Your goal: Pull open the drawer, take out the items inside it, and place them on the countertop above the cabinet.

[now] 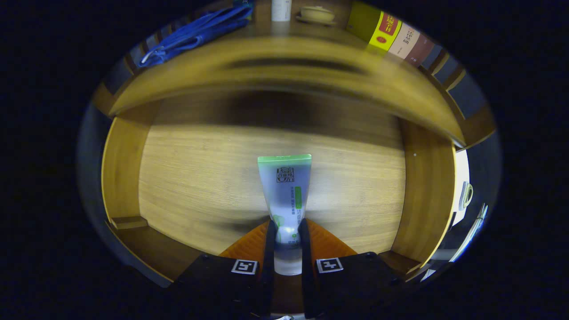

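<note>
Drawer [186, 186] stood pulled open, so the first step was judged done. Tongs [286, 242] were pressed onto the cap end of a tube [285, 189], both fingers bearing on it, its crimped green end pointing toward 12 o'clock over the drawer floor. No other item was visible in the drawer. Worktop [289, 55] lay beyond at 12 o'clock, carrying a blue cord [195, 33] at 11 o'clock, books [393, 35] at 1 o'clock and a small dish [316, 14]. Remaining, as judged: carry the tube up and set it on the worktop.

Countertop [284, 66] blurred; tube [285, 191] cap hidden
</note>
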Motion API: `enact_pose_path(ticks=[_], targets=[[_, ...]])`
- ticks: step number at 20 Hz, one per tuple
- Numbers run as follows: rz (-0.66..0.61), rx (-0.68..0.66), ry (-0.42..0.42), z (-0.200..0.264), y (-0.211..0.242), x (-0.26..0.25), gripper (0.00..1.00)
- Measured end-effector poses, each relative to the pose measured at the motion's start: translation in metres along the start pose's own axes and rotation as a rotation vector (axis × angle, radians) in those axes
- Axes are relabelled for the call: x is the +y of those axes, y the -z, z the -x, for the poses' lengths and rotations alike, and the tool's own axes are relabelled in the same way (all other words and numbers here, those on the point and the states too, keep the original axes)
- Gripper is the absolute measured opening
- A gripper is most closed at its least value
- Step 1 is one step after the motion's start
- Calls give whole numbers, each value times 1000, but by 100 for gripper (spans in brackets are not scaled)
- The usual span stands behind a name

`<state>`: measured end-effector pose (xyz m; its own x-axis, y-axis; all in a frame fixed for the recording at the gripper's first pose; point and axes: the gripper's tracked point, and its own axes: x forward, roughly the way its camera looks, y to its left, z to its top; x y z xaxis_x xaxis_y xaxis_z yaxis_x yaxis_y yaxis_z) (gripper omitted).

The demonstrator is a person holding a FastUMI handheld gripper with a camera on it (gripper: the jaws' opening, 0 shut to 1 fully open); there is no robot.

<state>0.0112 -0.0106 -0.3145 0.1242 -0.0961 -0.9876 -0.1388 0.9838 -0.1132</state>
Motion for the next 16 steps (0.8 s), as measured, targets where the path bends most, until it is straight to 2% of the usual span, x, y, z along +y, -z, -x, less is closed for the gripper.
enact_pose_path(ticks=[2,3,5,8,11,16], targets=[[-17,-29,-15,28,-31,4,35],[-26,-51,-17,17,7,6,34],[-22,-84,-17,67,-37,9,34],[-8,-126,-18,97,-57,11,34],[-8,-170,-11,111,-88,7,34],[-28,-223,-10,111,-149,11,35]])
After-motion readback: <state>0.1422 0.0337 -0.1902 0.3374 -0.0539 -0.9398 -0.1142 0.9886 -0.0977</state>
